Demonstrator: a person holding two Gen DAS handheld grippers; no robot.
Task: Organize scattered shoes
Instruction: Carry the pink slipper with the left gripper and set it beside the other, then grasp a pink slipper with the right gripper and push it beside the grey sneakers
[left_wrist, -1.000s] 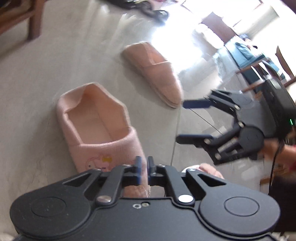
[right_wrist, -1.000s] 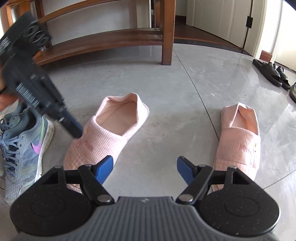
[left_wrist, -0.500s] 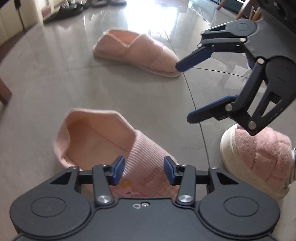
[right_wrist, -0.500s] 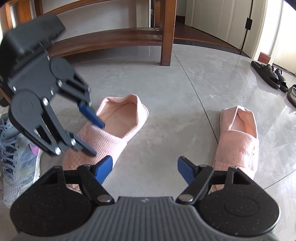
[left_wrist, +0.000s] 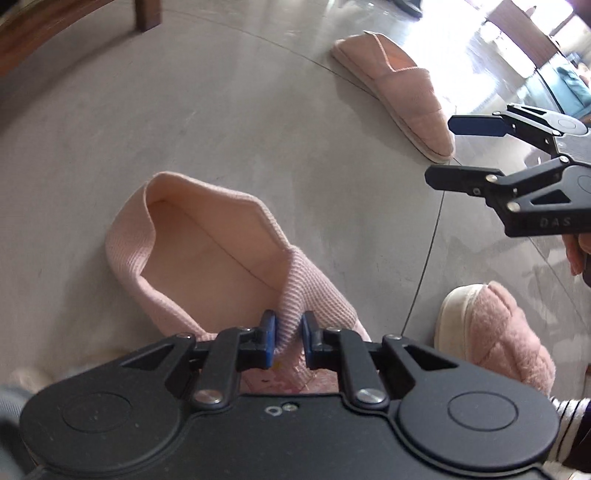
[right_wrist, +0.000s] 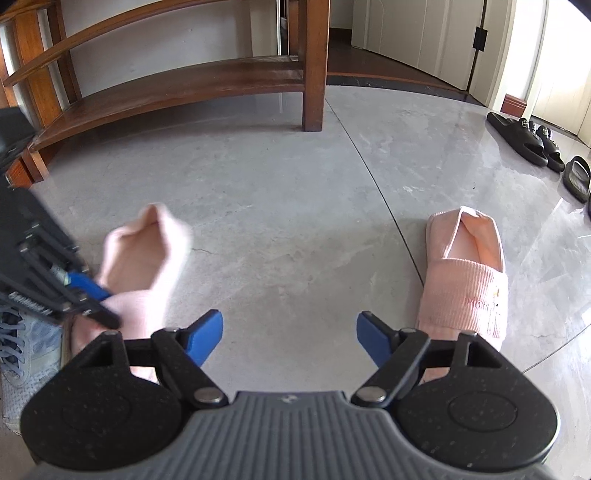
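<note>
Two pink knitted slippers lie apart on the grey floor: the left gripper pinches the near slipper by its upper edge, likely to carry it; the right gripper hangs wide, empty, short of its mate.

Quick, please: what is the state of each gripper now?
Left gripper: shut on the near pink slipper, pinching its upper edge.
Right gripper: open, holding nothing.

Grey polished floor with thin seams, wooden shelf unit with low curved boards against a white wall, pale closed doors behind, sunlit glare beyond
</note>
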